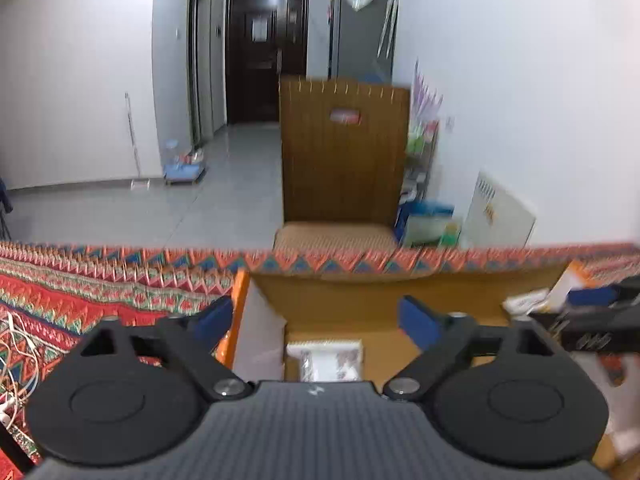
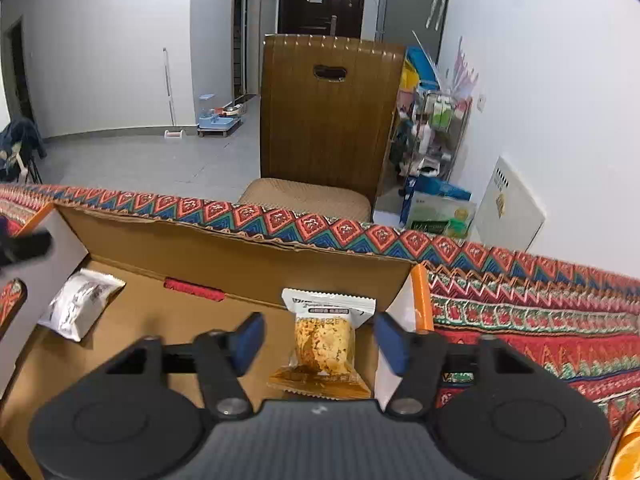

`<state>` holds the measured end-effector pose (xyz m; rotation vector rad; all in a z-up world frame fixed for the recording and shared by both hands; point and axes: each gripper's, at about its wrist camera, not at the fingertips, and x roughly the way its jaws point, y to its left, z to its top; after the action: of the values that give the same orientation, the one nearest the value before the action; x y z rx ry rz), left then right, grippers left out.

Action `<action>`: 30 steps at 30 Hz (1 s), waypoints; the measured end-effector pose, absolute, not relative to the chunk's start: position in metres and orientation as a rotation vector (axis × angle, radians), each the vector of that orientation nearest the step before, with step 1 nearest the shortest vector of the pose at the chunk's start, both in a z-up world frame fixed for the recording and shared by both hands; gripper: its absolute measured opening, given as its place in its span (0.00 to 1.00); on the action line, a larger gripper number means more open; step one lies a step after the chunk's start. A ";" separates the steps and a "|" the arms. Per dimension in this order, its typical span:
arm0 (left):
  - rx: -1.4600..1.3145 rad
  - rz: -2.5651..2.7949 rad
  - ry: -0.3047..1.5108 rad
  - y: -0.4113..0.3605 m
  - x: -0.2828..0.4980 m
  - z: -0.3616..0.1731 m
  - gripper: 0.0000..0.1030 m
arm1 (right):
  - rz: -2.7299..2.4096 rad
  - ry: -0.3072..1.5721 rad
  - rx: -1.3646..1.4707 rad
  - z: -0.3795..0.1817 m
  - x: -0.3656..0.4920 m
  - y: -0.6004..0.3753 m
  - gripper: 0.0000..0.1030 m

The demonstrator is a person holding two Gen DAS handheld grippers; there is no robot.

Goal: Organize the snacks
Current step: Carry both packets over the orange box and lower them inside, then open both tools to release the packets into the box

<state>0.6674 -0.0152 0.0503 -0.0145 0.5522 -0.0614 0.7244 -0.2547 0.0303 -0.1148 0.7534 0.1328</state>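
Observation:
An open cardboard box [image 2: 248, 256] stands on a patterned tablecloth. In the right wrist view a snack packet with a golden cake [image 2: 324, 340] lies on the box floor against the right wall, between and below my open right gripper [image 2: 318, 340]. A white snack packet [image 2: 80, 304] lies in the box's left corner. In the left wrist view my left gripper [image 1: 316, 320] is open and empty above the box [image 1: 340, 292], with the white packet [image 1: 328, 360] below it. The right gripper's dark fingers [image 1: 592, 312] show at the right edge.
The red, blue and green patterned tablecloth [image 2: 540, 328] covers the table on both sides of the box. A wooden chair [image 2: 328, 120] stands beyond the far table edge. White cables [image 1: 16, 360] lie on the cloth at the left.

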 end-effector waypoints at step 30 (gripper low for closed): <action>0.021 -0.061 0.317 -0.012 0.354 0.113 1.00 | 0.168 0.448 0.000 0.089 0.404 -0.285 0.94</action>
<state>0.3539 -0.0118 0.1132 0.0213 0.3169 -0.0609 0.4043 -0.2845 0.0891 0.0003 0.4478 0.1685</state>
